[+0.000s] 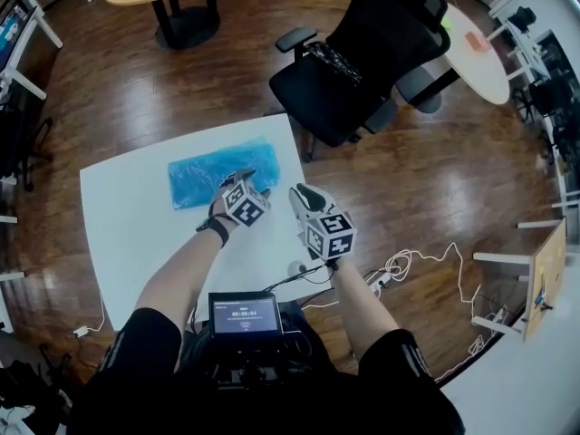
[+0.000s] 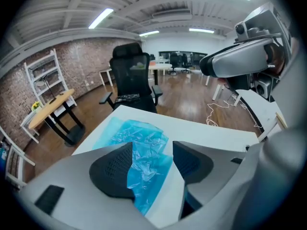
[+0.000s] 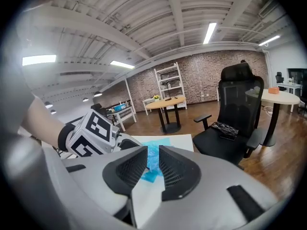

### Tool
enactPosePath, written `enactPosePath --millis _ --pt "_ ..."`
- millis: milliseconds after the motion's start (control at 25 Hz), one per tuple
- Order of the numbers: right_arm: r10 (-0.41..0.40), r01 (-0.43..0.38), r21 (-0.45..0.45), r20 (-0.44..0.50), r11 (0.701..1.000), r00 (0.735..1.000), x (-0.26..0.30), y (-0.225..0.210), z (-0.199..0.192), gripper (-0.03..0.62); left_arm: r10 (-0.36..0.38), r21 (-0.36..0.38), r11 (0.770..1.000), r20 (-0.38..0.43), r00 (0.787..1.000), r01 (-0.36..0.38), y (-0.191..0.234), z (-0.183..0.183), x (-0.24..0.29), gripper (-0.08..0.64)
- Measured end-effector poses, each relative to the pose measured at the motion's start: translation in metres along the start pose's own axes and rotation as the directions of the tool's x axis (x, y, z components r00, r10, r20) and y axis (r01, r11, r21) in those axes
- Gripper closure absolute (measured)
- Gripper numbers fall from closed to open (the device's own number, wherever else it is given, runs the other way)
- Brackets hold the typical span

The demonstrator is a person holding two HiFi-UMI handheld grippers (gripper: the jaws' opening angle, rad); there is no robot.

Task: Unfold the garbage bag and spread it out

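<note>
Garbage bag point(image 1: 222, 172): blue, folded flat, lying on the white table point(image 1: 127, 202). It is probably thin, light, limp, slippery film, best pinched by one layer at its crinkled near edge.
Left gripper point(image 2: 152, 152): jaws standing apart, framing that edge, not pressing.
Right gripper point(image 3: 153, 163): jaws gaping slightly, gripping nothing.

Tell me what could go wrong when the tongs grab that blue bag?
1. The blue garbage bag is folded and crinkly. The open left tongs might pinch all its layers together, so it would not unfold.
2. It lies close to the table's far edge, so a tug could slide it off.
3. The right tongs hang close beside the left and might bump them.
</note>
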State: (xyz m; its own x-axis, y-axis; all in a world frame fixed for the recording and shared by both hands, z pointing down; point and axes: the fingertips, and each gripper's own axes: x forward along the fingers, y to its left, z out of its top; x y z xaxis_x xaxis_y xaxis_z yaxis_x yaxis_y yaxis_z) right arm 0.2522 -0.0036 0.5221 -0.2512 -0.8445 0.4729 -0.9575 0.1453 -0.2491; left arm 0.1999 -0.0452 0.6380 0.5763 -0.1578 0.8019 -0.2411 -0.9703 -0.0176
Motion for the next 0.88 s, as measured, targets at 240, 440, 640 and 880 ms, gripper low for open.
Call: enactPosePath --millis 240,440,640,880 --pt "0.003 -0.005 -0.041 -0.047 0.999 0.999 0.021 -0.013 -0.007 0.489 -0.018 0.008 1.0 -0.065 0.998 0.018 0.004 -0.012 0.044 0.295" --pt "0.016 -0.018 -0.041 -0.056 0.999 0.998 0.035 -0.019 -0.012 0.489 -0.026 -0.002 1.0 -0.083 0.996 0.026 0.004 -0.017 0.061 0.295" --pt "0.021 -0.022 -0.017 -0.05 1.0 0.999 0.041 -0.017 -0.012 0.489 -0.044 -0.028 0.999 -0.075 0.996 0.042 0.005 -0.016 0.068 0.343" --pt "0.012 -0.012 0.0 -0.052 1.0 0.999 0.04 -0.021 -0.015 0.489 -0.062 -0.035 0.998 -0.035 0.997 0.061 0.005 -0.006 0.07 0.414"
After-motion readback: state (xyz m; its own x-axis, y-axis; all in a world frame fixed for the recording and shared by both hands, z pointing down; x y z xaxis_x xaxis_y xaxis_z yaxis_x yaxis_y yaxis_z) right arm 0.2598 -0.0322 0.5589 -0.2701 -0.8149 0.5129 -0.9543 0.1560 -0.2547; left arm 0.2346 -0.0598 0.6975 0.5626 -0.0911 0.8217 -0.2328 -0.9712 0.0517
